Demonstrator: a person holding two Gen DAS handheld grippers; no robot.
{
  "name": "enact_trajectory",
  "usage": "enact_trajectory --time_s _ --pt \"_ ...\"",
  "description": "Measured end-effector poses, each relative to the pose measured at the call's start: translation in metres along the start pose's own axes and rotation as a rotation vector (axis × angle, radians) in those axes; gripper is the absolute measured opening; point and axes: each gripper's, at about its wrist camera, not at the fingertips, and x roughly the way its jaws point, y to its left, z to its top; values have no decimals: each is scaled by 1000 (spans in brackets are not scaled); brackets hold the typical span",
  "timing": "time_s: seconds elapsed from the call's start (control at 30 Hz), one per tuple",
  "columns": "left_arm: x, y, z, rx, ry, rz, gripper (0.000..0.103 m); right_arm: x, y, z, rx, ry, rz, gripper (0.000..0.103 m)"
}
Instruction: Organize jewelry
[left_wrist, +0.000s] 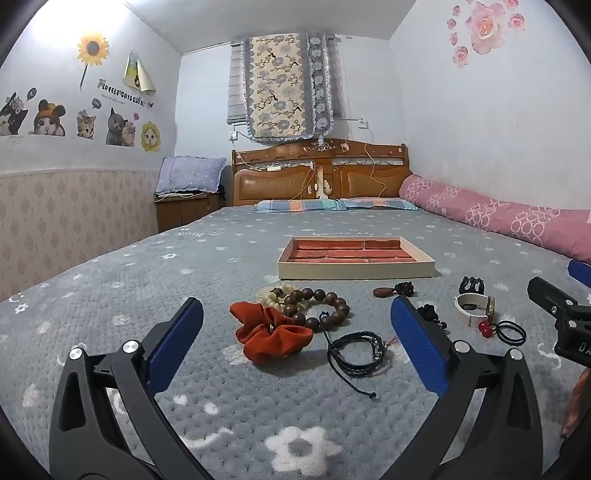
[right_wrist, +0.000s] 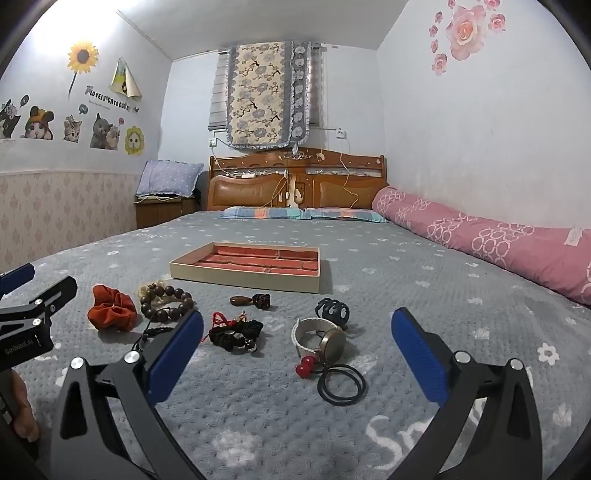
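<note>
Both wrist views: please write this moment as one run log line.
left gripper: open, empty | right gripper: open, empty | jewelry tray: empty | wooden bead bracelet, watch: on bed

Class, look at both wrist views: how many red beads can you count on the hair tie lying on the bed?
2. The red beads sit side by side on the bedspread, just below the watch and at the upper left of the black hair tie loops. Any further bead hidden behind cannot be ruled out.

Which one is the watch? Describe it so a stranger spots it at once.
On the grey flowered bedspread, look short of the shallow red-lined tray, toward the right of the scattered pieces. The watch lies between the black claw clip and the red beads: the only piece with a round bronze face on a pale band.
</note>
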Motion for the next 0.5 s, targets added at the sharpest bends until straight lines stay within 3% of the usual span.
enact_trajectory --time_s 0.5 --pt "0 0 0 4 1 1 98 0 0 0 -2 -3 0 99"
